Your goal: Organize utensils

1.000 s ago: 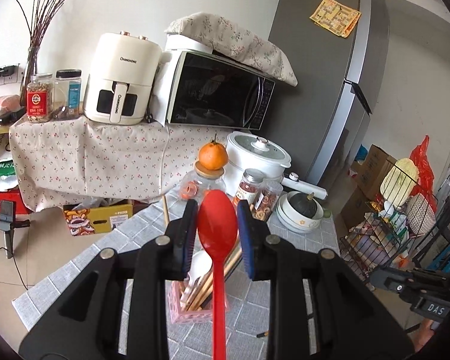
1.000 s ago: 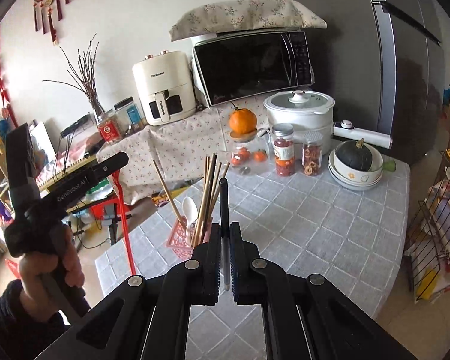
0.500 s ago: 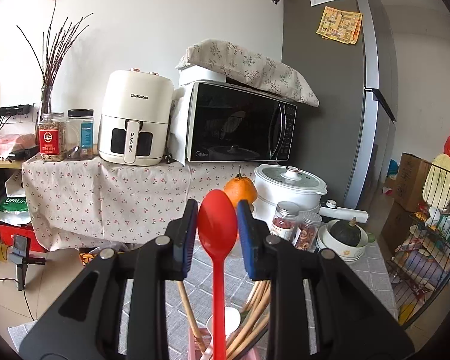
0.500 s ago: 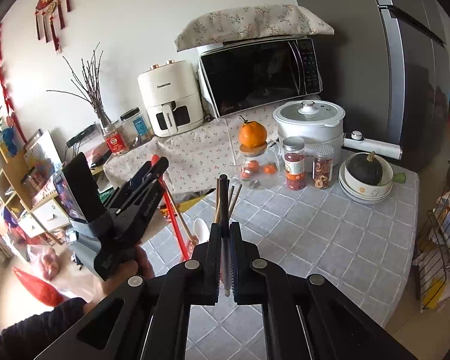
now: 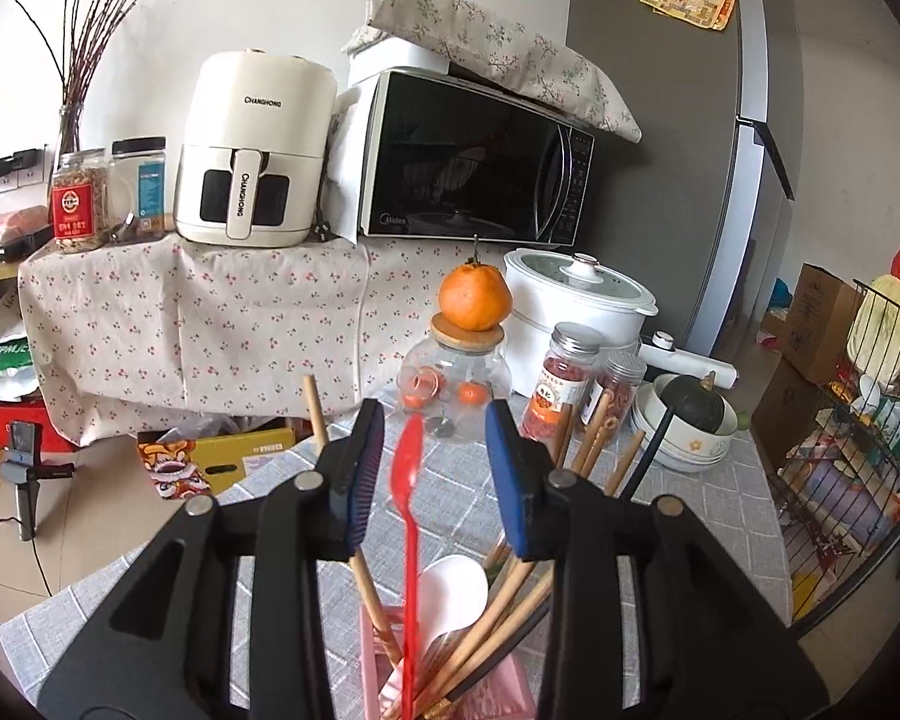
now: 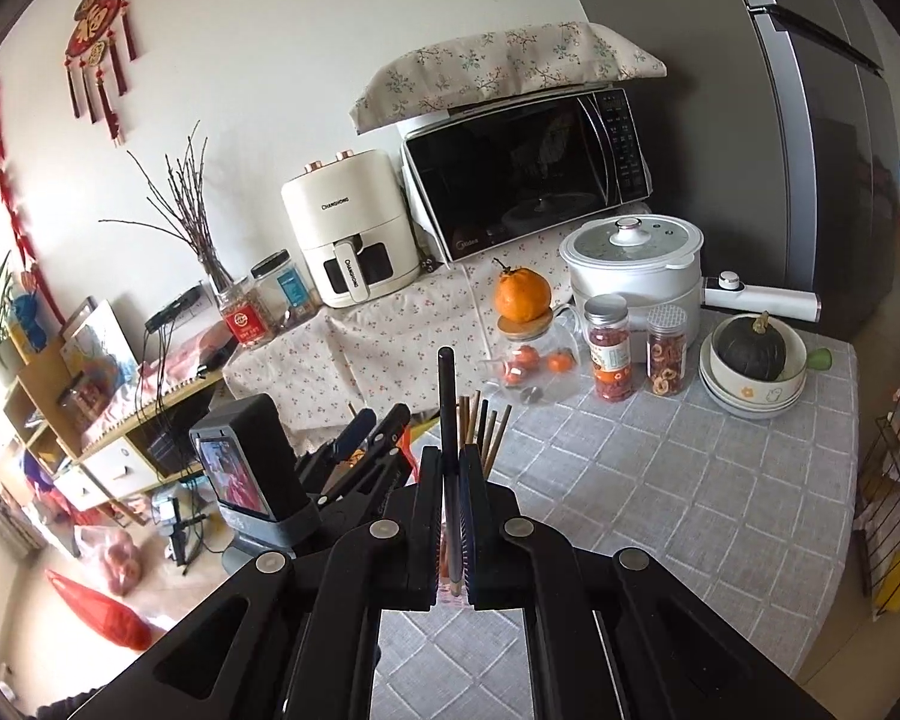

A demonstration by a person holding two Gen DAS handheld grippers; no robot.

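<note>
A red spoon (image 5: pixel 407 468) stands handle-down in the pink holder (image 5: pixel 498 690), beside a white spoon (image 5: pixel 456 588) and several wooden chopsticks (image 5: pixel 594 438). My left gripper (image 5: pixel 435 411) straddles the spoon's bowl. Its jaws are opening, and neither blue pad touches the spoon. My right gripper (image 6: pixel 449 456) is shut on a black chopstick (image 6: pixel 447 396) that points upright. It hovers just this side of the holder's chopsticks (image 6: pixel 480 426). The left gripper (image 6: pixel 378 420) shows to its left in the right wrist view.
On the grey checked tablecloth (image 6: pixel 660 480) stand a glass jar topped with an orange (image 5: pixel 473 306), two spice jars (image 6: pixel 612 354), stacked bowls holding a dark squash (image 6: pixel 750 348) and a white cooker (image 6: pixel 636 258). A wire rack (image 5: pixel 840 480) is right of the table.
The left gripper sank toward the holder with the red spoon, then its jaws parted and the spoon turned edge-on, free of the pads. The right gripper kept its grip and drifted closer.
</note>
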